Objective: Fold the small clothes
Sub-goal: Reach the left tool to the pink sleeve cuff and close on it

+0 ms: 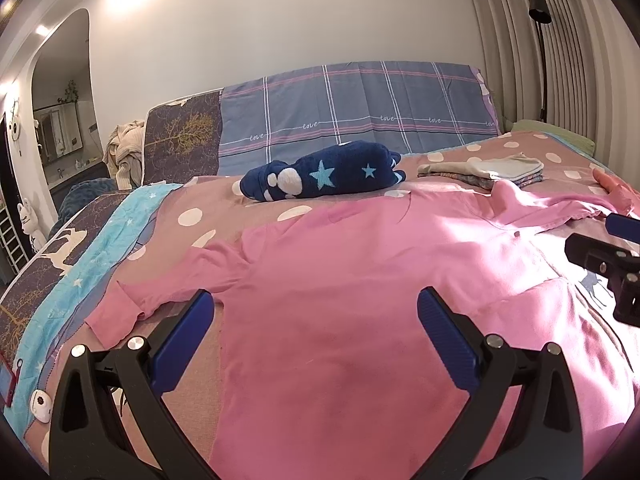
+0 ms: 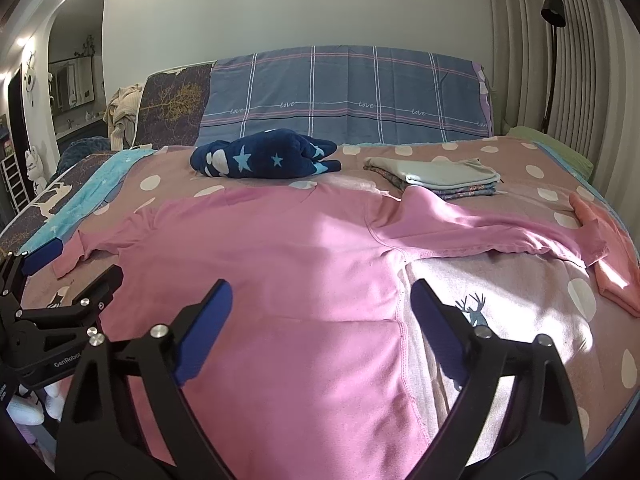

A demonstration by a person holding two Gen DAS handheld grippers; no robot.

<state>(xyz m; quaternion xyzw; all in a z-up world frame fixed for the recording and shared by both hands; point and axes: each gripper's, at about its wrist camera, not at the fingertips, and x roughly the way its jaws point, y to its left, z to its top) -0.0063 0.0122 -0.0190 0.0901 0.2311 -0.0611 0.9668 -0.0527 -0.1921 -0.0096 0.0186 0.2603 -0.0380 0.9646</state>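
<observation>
A pink long-sleeved shirt (image 1: 340,280) (image 2: 280,260) lies spread flat on the polka-dot bed cover (image 2: 532,288). Its left sleeve (image 1: 120,308) reaches toward the bed's left edge, and its right sleeve (image 2: 500,232) runs out to the right. My left gripper (image 1: 316,296) hovers open over the shirt's left body near the armpit, with nothing between its blue pads. Over the shirt's right side seam, my right gripper (image 2: 322,288) is open too and holds nothing. Each gripper also shows at the edge of the other's view: the right gripper (image 1: 604,240) and the left gripper (image 2: 74,268).
A navy star-patterned bundle (image 2: 264,160) lies beyond the shirt near the plaid headboard (image 2: 348,92). A stack of folded clothes (image 2: 440,178) sits at the back right. A salmon garment (image 2: 612,276) lies at the right edge. Curtains and a floor lamp (image 2: 554,40) stand to the right.
</observation>
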